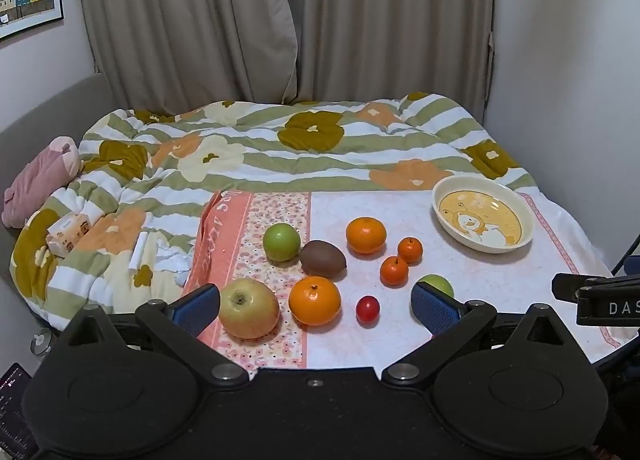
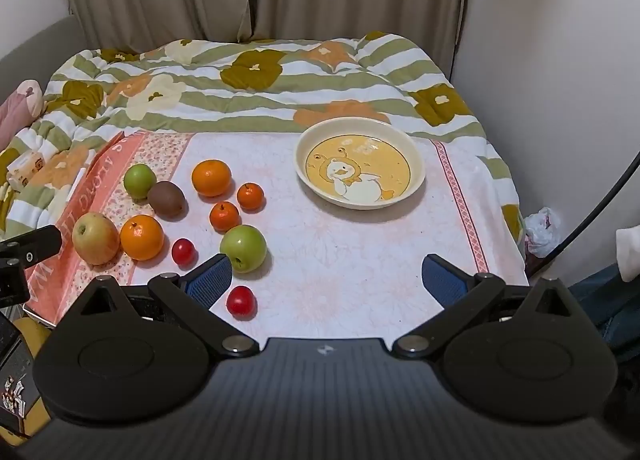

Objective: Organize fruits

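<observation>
Cream and empty, the duck-printed bowl (image 2: 359, 168) sits on the bed's pink mat (image 2: 360, 260), well apart from the fruit clustered to its left: apples, oranges (image 2: 142, 237), kiwi (image 2: 166, 199), tomatoes. We hold our left gripper (image 1: 316, 306) and right gripper (image 2: 326, 284) above, jaws spread, gripping nothing.

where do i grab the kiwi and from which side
Grip the kiwi across its short middle, coming from above. It lies on its side, long axis slanting, so its narrow width suits the jaws. A green apple touches it at the back left; turn the open left gripper so the fingers clear it.
</observation>
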